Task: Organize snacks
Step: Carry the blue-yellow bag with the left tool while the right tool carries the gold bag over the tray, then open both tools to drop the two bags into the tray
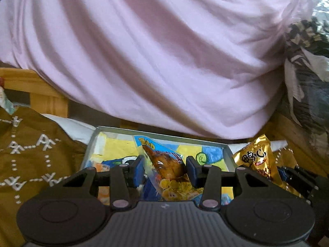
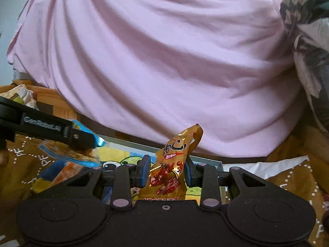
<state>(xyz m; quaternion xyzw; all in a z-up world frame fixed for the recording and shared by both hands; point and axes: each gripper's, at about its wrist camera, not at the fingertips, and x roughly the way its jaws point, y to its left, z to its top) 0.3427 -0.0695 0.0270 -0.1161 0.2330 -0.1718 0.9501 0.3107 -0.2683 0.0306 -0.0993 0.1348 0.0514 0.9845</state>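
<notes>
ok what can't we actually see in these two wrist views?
- Tray contents, both views: gripper bodies cover the near half.
- Blue snack packet, left view: lower part behind the left gripper.
- Gold snack packet, right view: bottom text cut off by the right gripper.
- Room beyond: blocked by a pink garment.

Blue snack pkt (image 1: pixel 164 164) w/ brown food print, tilted, held over the shallow tray (image 1: pixel 226 154) w/ its yellow-blue cartoon liner. Gold snack pkt (image 2: pixel 170 168), red meat print, upright, top flap curled, above the tray's right edge.
</notes>
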